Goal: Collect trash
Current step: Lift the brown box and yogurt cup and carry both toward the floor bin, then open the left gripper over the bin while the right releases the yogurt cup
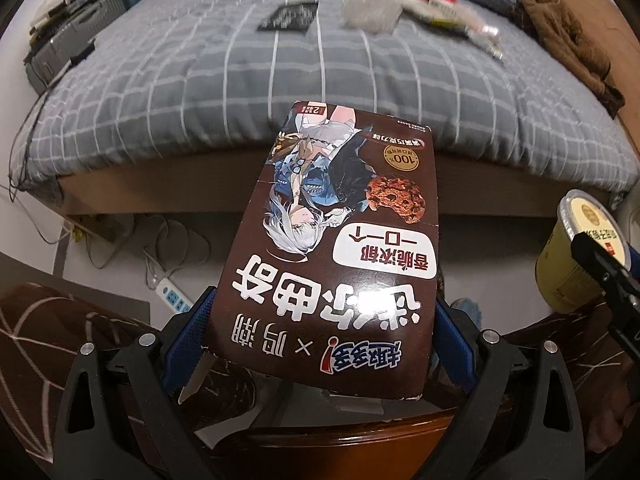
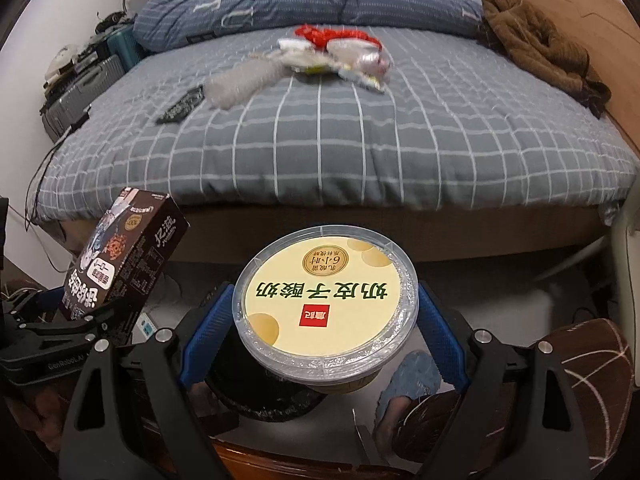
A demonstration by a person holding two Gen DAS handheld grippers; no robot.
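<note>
My left gripper [image 1: 320, 320] is shut on a brown cookie box [image 1: 332, 240] with an anime figure, held up in front of the bed; the box also shows in the right wrist view [image 2: 120, 268]. My right gripper [image 2: 326, 312] is shut on a yellow yogurt cup [image 2: 324, 304] with a clear lid, seen at the right edge of the left wrist view [image 1: 580, 256]. On the bed lie more wrappers: a clear plastic bag [image 2: 240, 84], a red and white wrapper pile [image 2: 336, 52] and a flat black packet [image 2: 182, 106].
A grey checked bed [image 2: 340, 140] fills the middle, with a folded blue duvet [image 2: 280, 4] and a brown garment [image 2: 540, 48] at the back. Suitcases [image 2: 80, 92] stand left. A power strip [image 1: 172, 298] and cables lie on the floor. A dark bin [image 2: 256, 392] sits below the cup.
</note>
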